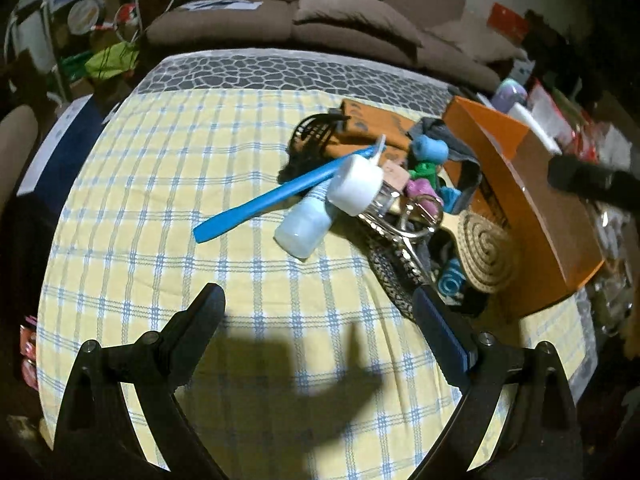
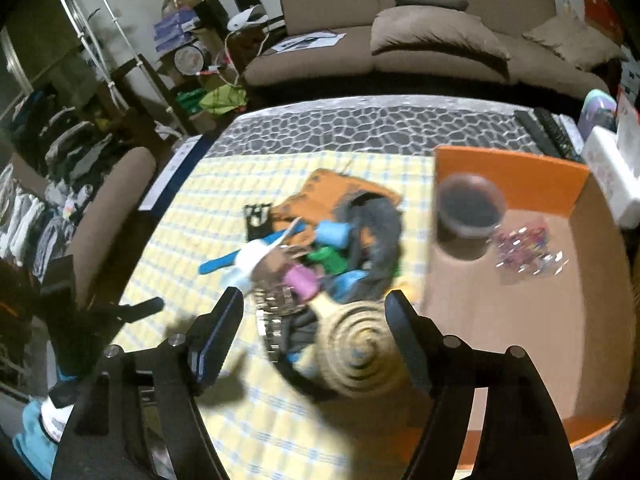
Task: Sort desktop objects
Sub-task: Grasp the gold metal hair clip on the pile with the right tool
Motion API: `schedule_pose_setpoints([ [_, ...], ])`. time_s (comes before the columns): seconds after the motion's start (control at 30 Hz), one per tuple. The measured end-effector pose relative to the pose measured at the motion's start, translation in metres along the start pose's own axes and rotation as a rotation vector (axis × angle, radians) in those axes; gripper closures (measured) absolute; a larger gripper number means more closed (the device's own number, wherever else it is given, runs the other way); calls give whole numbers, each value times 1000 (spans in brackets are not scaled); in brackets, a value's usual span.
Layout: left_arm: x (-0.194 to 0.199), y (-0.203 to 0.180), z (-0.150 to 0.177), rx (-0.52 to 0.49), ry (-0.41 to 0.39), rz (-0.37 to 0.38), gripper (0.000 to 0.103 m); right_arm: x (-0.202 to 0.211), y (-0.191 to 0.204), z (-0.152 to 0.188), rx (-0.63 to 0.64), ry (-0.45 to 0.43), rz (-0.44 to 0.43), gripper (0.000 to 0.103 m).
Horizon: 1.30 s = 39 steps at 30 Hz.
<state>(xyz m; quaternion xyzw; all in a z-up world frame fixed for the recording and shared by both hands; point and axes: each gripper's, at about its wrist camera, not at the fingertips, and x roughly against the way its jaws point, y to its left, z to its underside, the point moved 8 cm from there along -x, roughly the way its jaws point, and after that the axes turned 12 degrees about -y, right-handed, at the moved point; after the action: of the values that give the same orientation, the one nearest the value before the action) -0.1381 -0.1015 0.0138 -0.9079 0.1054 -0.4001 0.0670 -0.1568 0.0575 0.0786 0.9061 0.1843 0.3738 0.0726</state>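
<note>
A heap of small objects lies on the yellow checked cloth (image 1: 160, 208): a blue stick (image 1: 256, 210), a pale blue bottle (image 1: 304, 226), a white-capped bottle (image 1: 358, 188), scissors (image 1: 412, 232), coloured thread spools (image 1: 430, 150), a coiled straw mat (image 1: 486, 256). An orange cardboard box (image 1: 532, 184) stands to their right. My left gripper (image 1: 320, 312) is open and empty, short of the heap. My right gripper (image 2: 316, 312) is open and empty above the straw mat (image 2: 360, 352) and a metal band (image 2: 272, 320). The box (image 2: 520, 304) holds a dark round jar (image 2: 468, 208) and coloured pins (image 2: 528, 246).
A brown sofa (image 1: 320, 12) with cushions stands behind the table. A patterned grey cloth (image 1: 280, 72) covers the table's far edge. A keyboard (image 2: 548, 128) and a white box (image 2: 616, 176) lie beyond the orange box. Clutter and shelves fill the left side.
</note>
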Motion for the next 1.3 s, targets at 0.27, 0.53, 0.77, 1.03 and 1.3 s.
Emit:
schedule_pose_setpoints([
  [0.27, -12, 36, -8, 103, -23, -16, 9, -40, 26, 27, -25, -3, 20, 28],
  [0.53, -29, 72, -22, 140, -47, -88, 9, -73, 28, 36, 30, -23, 66, 28],
  [0.77, -39, 82, -24, 194, -28, -77, 9, -93, 38, 44, 114, -2, 82, 24],
  [1.03, -38, 79, -27, 166, -32, -81, 9, -109, 50, 49, 255, -7, 138, 23],
  [1.3, -42, 82, -27, 177, -27, -81, 9, -115, 45, 56, 301, 5, 163, 51],
])
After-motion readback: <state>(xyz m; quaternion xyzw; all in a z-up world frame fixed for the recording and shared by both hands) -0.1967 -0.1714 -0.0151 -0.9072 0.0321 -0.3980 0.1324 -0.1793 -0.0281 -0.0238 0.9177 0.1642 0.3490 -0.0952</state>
